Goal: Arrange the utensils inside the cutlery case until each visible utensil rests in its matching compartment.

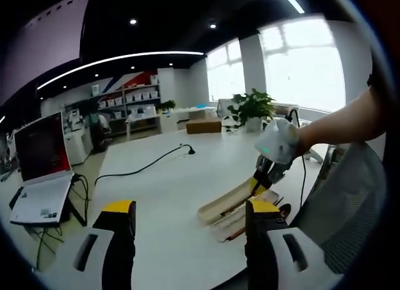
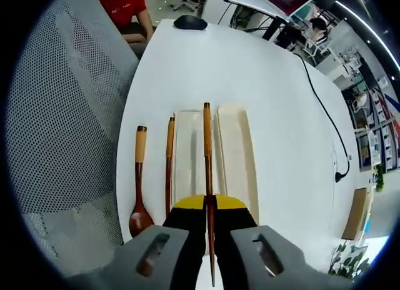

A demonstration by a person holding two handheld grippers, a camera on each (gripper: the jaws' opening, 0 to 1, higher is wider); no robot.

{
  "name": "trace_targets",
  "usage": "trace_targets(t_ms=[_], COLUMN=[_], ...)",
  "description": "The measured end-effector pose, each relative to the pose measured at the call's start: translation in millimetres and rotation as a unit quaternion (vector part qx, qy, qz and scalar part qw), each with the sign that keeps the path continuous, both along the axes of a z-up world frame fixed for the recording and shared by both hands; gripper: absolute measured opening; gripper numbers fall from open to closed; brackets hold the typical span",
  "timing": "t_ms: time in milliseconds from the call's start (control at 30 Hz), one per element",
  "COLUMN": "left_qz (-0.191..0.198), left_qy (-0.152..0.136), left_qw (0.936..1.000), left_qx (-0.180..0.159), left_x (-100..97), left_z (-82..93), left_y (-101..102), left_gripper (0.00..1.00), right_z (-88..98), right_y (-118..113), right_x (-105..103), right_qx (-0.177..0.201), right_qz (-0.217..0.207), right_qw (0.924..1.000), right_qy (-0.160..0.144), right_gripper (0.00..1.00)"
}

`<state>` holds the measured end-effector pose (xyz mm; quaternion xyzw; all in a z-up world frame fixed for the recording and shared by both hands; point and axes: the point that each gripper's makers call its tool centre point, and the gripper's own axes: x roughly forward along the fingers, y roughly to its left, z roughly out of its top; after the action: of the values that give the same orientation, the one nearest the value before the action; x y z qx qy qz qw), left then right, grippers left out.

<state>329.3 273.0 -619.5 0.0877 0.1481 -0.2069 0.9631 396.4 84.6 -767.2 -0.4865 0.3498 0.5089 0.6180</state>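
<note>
right tool [image 2: 209, 205] gripping chopstick [image 2: 207, 159], spoon [image 2: 139, 190] beside case [image 2: 234, 159]

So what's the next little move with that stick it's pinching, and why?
Probably lower the dark wooden chopstick into the clear case tray just beneath it. The right gripper is shut on it, while the wooden spoon and second chopstick lie on the white table.

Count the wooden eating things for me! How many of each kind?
Right gripper view:
Spoon on the table: 1
Chopsticks: 2, one beside the spoon, one clamped in the right gripper over the cutlery case
Total: 3
</note>
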Motion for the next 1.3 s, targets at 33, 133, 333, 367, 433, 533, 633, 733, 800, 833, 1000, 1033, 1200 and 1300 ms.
trace_targets(t_ms=[33,133,333,367,433,533,633,733,800,833,1000,1033,1200,1300], left_qz=[0.0,-0.001,-0.006,-0.005,-0.005,-0.008,-0.006,0.001,0.001,0.001,-0.001,-0.001,0.0,0.001], left_qy=[0.002,0.007,0.017,0.018,0.02,0.024,0.025,0.026,0.029,0.03,0.037,0.037,0.038,0.039], left_qw=[1.0,1.0,0.9998,0.9998,0.9998,0.9996,0.9997,0.9997,0.9996,0.9995,0.9993,0.9993,0.9992,0.9992], left_qx=[0.0,0.001,0.007,0.006,0.005,0.008,0.006,0.003,0.005,0.006,0.008,0.009,0.012,0.011], left_x=[0.0,-0.5,-1.0,-0.9,-0.7,-0.7,-0.5,0.0,-0.2,-0.2,-1.0,-1.2,-1.3,-1.5], left_z=[-0.6,-2.6,-6.8,-7.2,-8.1,-9.5,-9.4,-9.3,-10.8,-11.4,-14.0,-14.1,-14.4,-14.5], left_y=[0.0,-0.5,-1.7,-1.3,-1.2,-2.2,-1.8,0.7,0.9,1.1,0.4,0.3,0.8,0.7], left_gripper=[0.73,0.73,0.73,0.73,0.73,0.73,0.73,0.73,0.73,0.73,0.73,0.73,0.73,0.73], right_z=[0.1,-1.2,-5.7,-7.2,-9.9,-15.1,-21.2,-31.0,-35.7,-36.8,-40.7,-42.2,-45.1,-46.2], right_y=[1.0,2.6,6.0,5.7,5.6,6.4,6.9,7.4,9.3,11.4,16.8,18.3,22.6,23.7], right_x=[3.5,11.9,25.5,28.2,31.6,35.8,40.0,43.2,41.9,40.8,42.5,42.1,44.8,47.0], right_qx=[-0.002,-0.007,-0.014,-0.016,-0.019,-0.023,-0.027,-0.035,-0.034,-0.028,-0.023,-0.022,-0.024,-0.023], right_qz=[0.003,0.01,0.021,0.023,0.022,0.027,0.028,0.035,0.036,0.033,0.039,0.042,0.053,0.051], right_qw=[1.0,0.9999,0.9997,0.9996,0.9996,0.9994,0.9992,0.9987,0.9984,0.9986,0.9984,0.9982,0.9976,0.9977], right_qy=[-0.002,-0.005,-0.005,-0.006,-0.002,0.001,0.009,0.014,0.026,0.032,0.035,0.037,0.036,0.039], right_gripper=[0.0,0.0,0.0,0.0,0.0,0.0,0.0,0.0,0.0,0.0,0.0,0.0,0.0,0.0])
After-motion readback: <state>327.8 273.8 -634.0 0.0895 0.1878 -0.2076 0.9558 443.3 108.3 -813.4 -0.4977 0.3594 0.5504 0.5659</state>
